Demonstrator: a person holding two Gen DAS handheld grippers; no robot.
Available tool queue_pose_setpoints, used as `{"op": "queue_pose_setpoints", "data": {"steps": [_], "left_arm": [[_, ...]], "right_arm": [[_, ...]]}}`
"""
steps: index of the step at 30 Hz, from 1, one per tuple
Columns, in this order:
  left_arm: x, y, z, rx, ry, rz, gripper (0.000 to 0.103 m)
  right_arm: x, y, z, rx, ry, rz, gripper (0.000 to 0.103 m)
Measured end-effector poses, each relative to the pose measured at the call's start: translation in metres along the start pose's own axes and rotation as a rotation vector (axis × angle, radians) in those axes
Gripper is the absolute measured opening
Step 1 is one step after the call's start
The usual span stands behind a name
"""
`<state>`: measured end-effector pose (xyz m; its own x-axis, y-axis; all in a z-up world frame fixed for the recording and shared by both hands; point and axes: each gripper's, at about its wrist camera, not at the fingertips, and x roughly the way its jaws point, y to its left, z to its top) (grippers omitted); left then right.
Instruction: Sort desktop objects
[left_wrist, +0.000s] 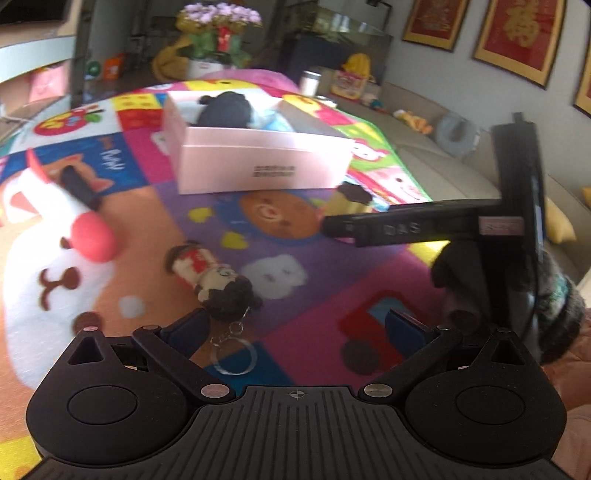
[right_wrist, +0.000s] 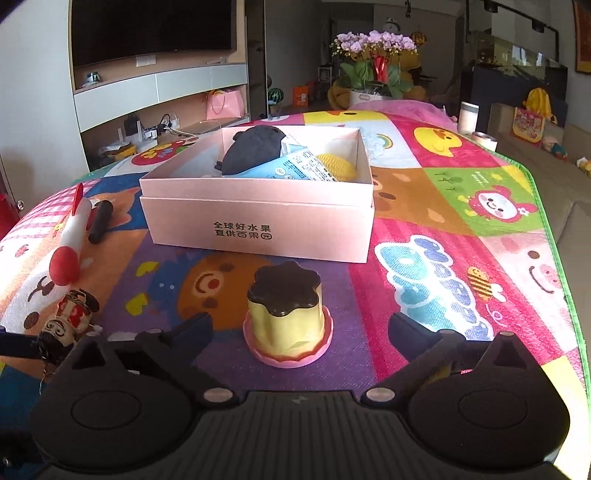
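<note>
**Mia:** On the far left of the colourful cartoon play mat, what's lying there?

**Tom:** A white plush marker with a red tip, and touching it a short black stick. Nearer, a small fabric doll keychain with dark hair lies on its side, its metal ring toward the left gripper.

**Mia:** Is that gripper holding it?

**Tom:** No. Its fingers stand wide apart with nothing between them; the doll's head is just beside the left finger.

**Mia:** And the middle?

**Tom:** An open pink cardboard box containing a black plush lump, a light-blue packet and a yellow ribbed thing.

**Mia:** Further right?

**Tom:** A yellow pudding toy with a brown top on a pink base stands upright before the box, between the spread, empty fingers of the right gripper, apart from both.
</note>
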<state>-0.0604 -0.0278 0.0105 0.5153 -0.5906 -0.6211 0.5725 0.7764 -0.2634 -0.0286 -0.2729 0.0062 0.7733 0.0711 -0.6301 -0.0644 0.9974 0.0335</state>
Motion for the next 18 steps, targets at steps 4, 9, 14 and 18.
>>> {"op": "queue_pose_setpoints", "data": {"steps": [4, 9, 14, 18], "left_arm": [[0.000, -0.015, 0.004, 0.047, -0.013, -0.062, 0.103], [-0.007, -0.015, 0.008, 0.075, -0.036, 0.000, 0.103], [-0.007, 0.004, 0.015, 0.058, -0.063, 0.133, 0.103], [0.008, 0.019, 0.021, 0.052, -0.032, 0.172, 0.103]], "right_arm": [[0.005, -0.015, 0.000, 0.100, 0.028, 0.018, 0.103], [0.004, -0.020, -0.002, 0.147, 0.016, 0.016, 0.103], [0.003, -0.020, -0.003, 0.151, 0.013, 0.015, 0.103], [0.003, -0.020, -0.002, 0.149, 0.014, 0.012, 0.103]]}}
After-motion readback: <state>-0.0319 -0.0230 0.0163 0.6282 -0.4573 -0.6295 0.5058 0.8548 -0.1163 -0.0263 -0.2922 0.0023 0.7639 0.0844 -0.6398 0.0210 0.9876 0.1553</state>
